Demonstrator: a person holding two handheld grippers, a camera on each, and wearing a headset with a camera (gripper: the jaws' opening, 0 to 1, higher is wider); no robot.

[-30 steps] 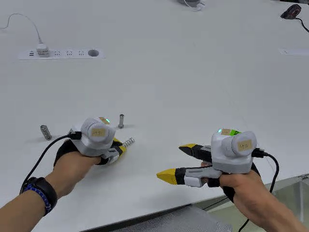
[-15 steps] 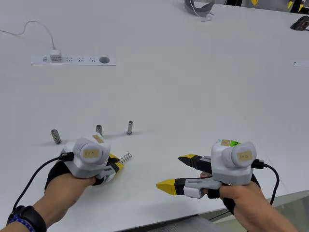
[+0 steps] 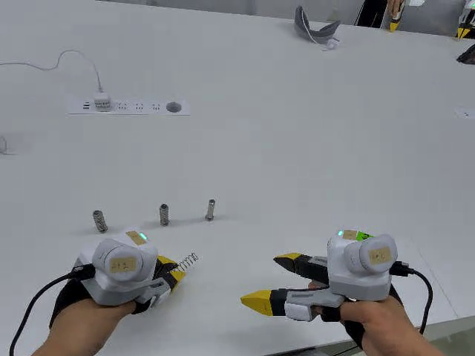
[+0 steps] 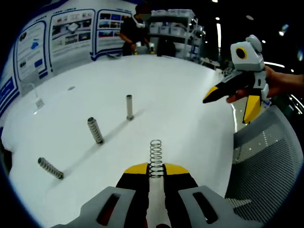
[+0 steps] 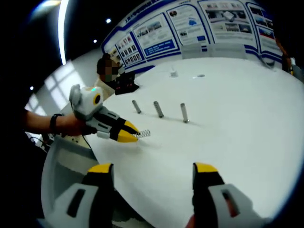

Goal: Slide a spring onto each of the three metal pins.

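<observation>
Head view: three small upright metal pins stand in a row on the white table (image 3: pixel 312 148). The left pin (image 3: pixel 99 220) and the middle pin (image 3: pixel 164 214) each carry a coil; the bare grey right pin (image 3: pixel 210 210) carries none.
Change: over the last second the left gripper (image 3: pixel 172 271) has drawn back, nearer and further left of the row. The middle pin, hidden behind it a second ago, now stands uncovered. The whole picture has shifted too, so part of this is the camera.
Meaning: two of the three pins look done. The last spring is in hand but not yet threaded.
Spring: the short coiled steel spring (image 4: pixel 156 153) juts out past the yellow tips, clear of the table, near and left of the bare grey right pin and apart from it.
Left fingers: pinched together on the spring's lower end, the rest of the coil free.
Left pose: low over the table, aimed far and right at the row. In the left gripper view the bare pin sits ahead, a little left of the spring's line.
Right gripper (image 3: pixel 261 280): hovers at the near right, well apart from the pins, pointing left, its fingers spread wide with nothing between them.
Next: probably bring the spring's free end over the bare pin's top and slide it down. The approach needs a small correction first.
</observation>
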